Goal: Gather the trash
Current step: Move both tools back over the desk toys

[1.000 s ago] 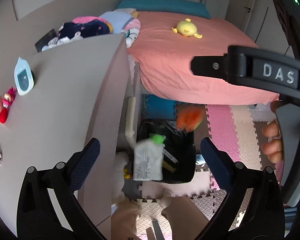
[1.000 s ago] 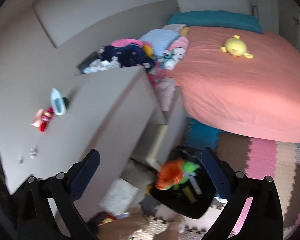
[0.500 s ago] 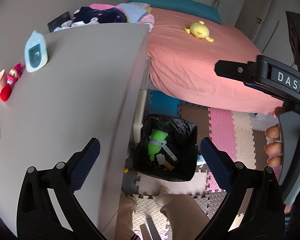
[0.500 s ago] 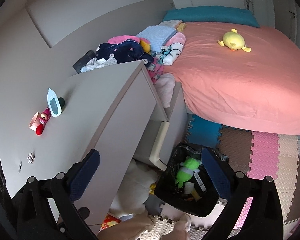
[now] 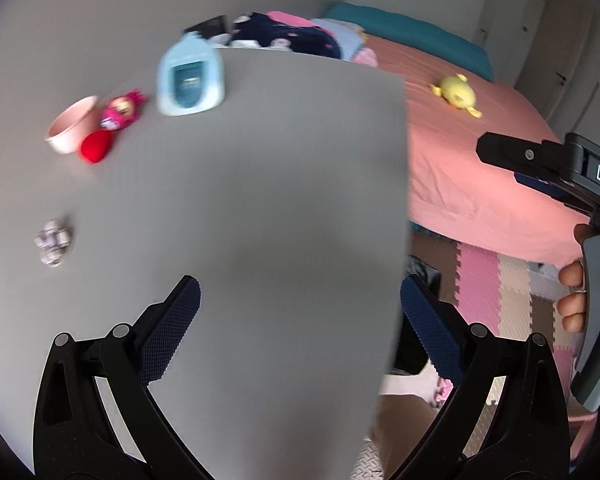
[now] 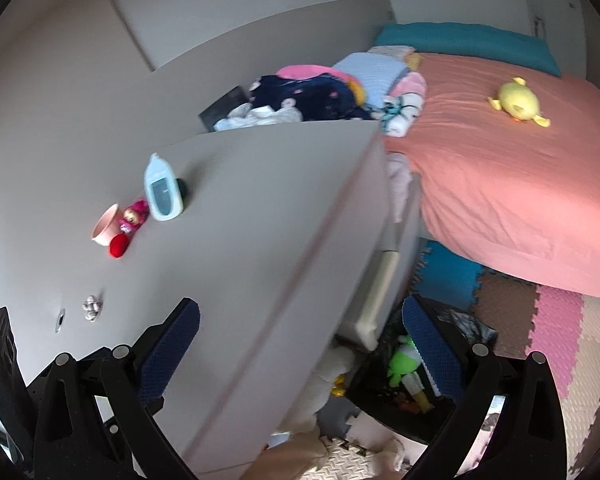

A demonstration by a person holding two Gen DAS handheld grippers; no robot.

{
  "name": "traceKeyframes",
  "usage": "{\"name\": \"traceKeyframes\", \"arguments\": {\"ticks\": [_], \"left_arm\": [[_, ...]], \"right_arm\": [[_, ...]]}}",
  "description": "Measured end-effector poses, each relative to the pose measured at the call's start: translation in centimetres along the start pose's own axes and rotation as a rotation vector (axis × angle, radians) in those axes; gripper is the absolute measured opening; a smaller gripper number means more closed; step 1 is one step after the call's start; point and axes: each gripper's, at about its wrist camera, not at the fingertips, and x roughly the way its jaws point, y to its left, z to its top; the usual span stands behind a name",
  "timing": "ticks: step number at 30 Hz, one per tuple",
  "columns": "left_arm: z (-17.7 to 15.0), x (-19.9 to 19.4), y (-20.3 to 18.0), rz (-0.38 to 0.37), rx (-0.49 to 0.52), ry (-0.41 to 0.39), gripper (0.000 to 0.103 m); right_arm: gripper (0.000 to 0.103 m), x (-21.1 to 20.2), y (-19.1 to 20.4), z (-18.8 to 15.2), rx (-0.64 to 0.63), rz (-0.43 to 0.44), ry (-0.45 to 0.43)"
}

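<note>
Left claw (image 5: 300,320) wide open, empty, now over desk top (image 5: 260,200), bin (image 6: 400,392) nearly hidden, right claw (image 6: 300,340) gaping, empty

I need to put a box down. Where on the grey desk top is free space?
The grey desk top is bare from the jaws to its right edge, beside the bed. Crowded: pink bowl, red toy and blue device far left; small pale object left.

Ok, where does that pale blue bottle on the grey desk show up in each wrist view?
Left wrist: pale blue bottle, upper left, right of the pink bowl.
Right wrist: same bottle, left of centre, standing upright.
Shared landmark: the yellow plush on the bed.
</note>
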Motion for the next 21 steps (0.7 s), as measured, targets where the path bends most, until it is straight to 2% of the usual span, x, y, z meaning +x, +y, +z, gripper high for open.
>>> {"name": "traceKeyframes", "arguments": {"ticks": [11, 17, 21], "left_arm": [[-0.7, -0.5, 7.1, 0.035, -0.109, -0.006, 0.097], [-0.9, -0.6, 10.6, 0.13, -0.181, -0.053, 0.097], [-0.7, -0.7, 13.6, 0.165, -0.25, -0.078, 0.097]], "right_arm": [[0.101, 3.9, 6.3, 0.3, -0.068, 0.029, 0.056], [0.101, 5.8, 9.1, 0.4, -0.136, 0.033, 0.066], [0.101, 7.1, 10.3, 0.9, -0.14, 0.055, 0.076]]}}
